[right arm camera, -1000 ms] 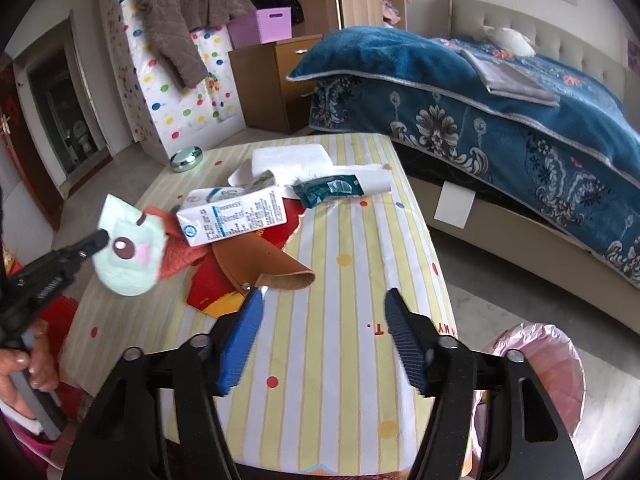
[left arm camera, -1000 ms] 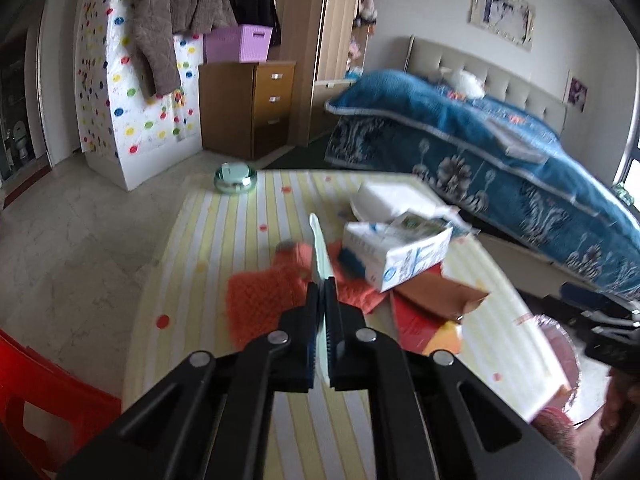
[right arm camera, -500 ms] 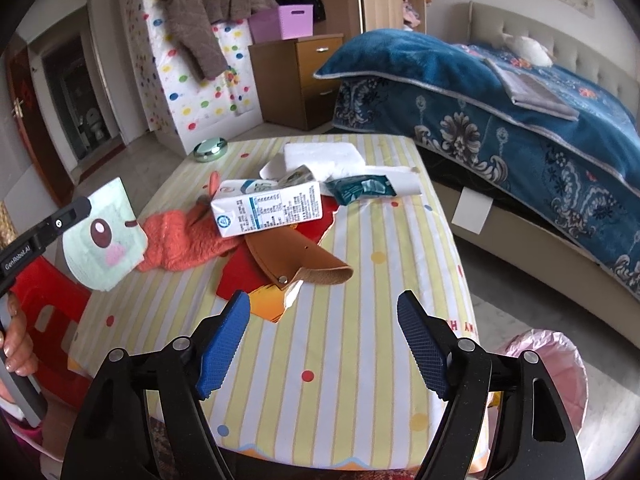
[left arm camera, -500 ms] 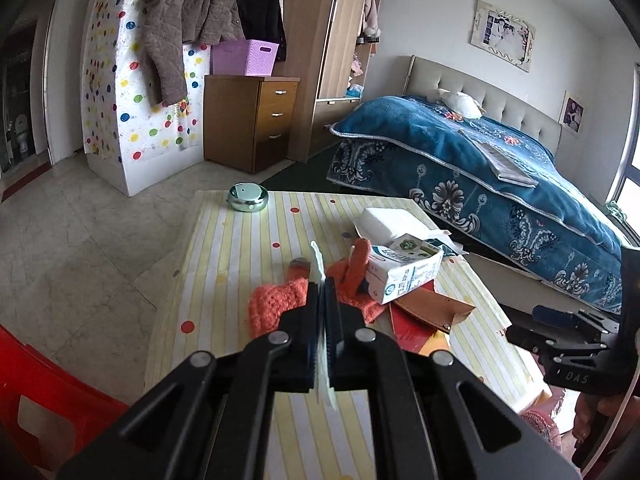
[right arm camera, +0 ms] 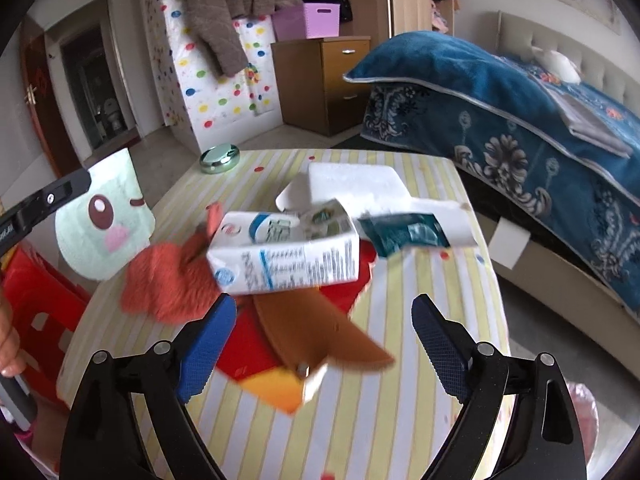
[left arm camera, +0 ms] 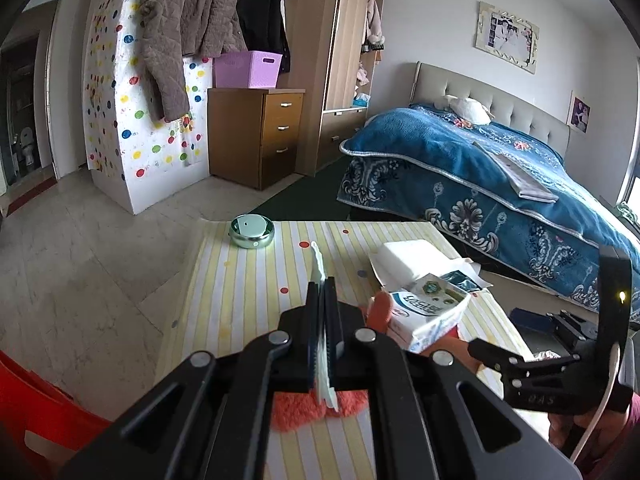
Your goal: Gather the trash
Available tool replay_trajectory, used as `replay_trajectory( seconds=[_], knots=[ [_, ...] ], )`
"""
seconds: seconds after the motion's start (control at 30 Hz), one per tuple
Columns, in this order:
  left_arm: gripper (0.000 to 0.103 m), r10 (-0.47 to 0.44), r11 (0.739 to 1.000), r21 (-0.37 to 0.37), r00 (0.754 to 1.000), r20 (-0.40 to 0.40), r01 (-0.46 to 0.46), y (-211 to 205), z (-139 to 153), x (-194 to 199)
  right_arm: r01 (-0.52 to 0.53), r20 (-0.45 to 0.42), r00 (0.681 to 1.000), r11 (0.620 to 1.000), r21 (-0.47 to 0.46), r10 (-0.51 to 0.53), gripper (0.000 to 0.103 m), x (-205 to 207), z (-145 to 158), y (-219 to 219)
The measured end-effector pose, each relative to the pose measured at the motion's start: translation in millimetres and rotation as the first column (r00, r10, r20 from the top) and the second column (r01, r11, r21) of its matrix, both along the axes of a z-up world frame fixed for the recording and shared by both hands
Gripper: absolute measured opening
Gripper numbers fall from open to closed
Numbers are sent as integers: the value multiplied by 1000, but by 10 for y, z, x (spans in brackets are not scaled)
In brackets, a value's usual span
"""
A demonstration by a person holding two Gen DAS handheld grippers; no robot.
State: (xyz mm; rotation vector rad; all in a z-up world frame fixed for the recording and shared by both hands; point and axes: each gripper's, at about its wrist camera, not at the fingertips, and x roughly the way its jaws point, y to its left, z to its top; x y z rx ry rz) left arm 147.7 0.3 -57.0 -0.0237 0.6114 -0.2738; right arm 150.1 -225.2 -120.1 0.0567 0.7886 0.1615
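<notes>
My left gripper (left arm camera: 322,286) is shut on a flat pale green wrapper (left arm camera: 318,268) with a cartoon face, seen edge-on; it shows face-on at the left of the right wrist view (right arm camera: 106,226), held above the table's left edge. My right gripper (right arm camera: 322,312) is open and empty, low over the striped table (right arm camera: 400,380), just short of a white milk carton (right arm camera: 286,254). Around the carton lie an orange knit glove (right arm camera: 168,280), a brown leather piece (right arm camera: 316,332), red and yellow paper (right arm camera: 248,356), a teal packet (right arm camera: 404,232) and a white tissue pack (right arm camera: 352,182).
A round metal tin (right arm camera: 219,157) sits at the table's far left corner. A red plastic stool (right arm camera: 36,300) stands left of the table. A pink bag (right arm camera: 584,412) hangs at the lower right. A bed with a blue blanket (right arm camera: 520,96) lies on the right.
My left gripper has drawn back and up from the table with the wrapper. My right gripper has moved forward and closer to the milk carton, jaws still open.
</notes>
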Motion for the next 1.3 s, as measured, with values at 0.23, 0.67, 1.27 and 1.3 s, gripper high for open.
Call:
replay_trajectory(
  seconds=[0.23,0.67,1.27,1.3],
  knots=[
    [2,14,1000,20,999,-29,-14,8,-157,142,-61,-1,998,998,14,61,88,316,-56,20],
    [2,19,1000,5,999,-46,-19,92,-178,23,-235,-36,971,971,35,236,73,248,-99,356],
    [2,33,999,-3,999,-41,-33,176,-142,-239,-246,9,969,969,-8,246,79,-274,48,506],
    [2,28,1000,-3,999,-39,-28,160,-141,-233,-245,9,969,969,-7,245,79,-259,35,493]
  ],
)
